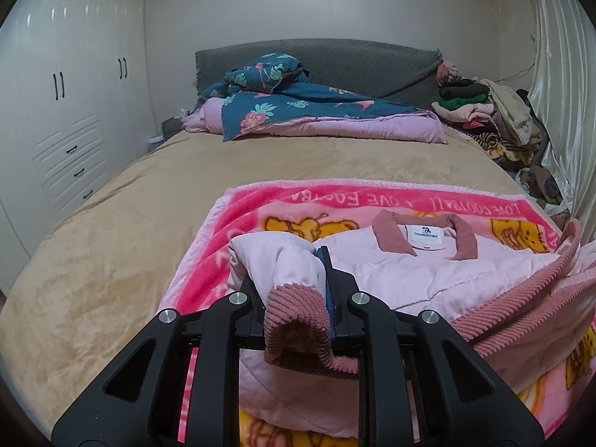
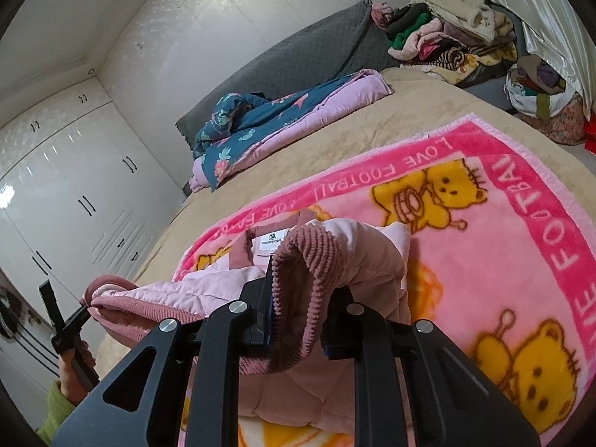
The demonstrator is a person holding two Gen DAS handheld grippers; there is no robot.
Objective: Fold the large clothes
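Observation:
A pale pink quilted jacket (image 1: 402,272) with dusty-pink corduroy collar and cuffs lies open, lining up, on a pink cartoon blanket (image 1: 238,216) on the bed. My left gripper (image 1: 298,283) is shut on the jacket's left sleeve at its corduroy cuff (image 1: 294,320), held above the blanket. My right gripper (image 2: 298,287) is shut on the right sleeve at its cuff (image 2: 309,260), lifted over the jacket (image 2: 208,287). The left gripper (image 2: 69,326) and the hand holding it also show at the lower left of the right wrist view. The blanket (image 2: 521,223) spreads to the right.
The bed has a tan cover (image 1: 111,231). A blue floral and pink quilt (image 1: 298,111) lies at the grey headboard (image 1: 354,63). A heap of clothes (image 1: 491,119) sits at the far right corner. White wardrobes (image 1: 74,93) stand left; a curtain (image 1: 558,74) hangs right.

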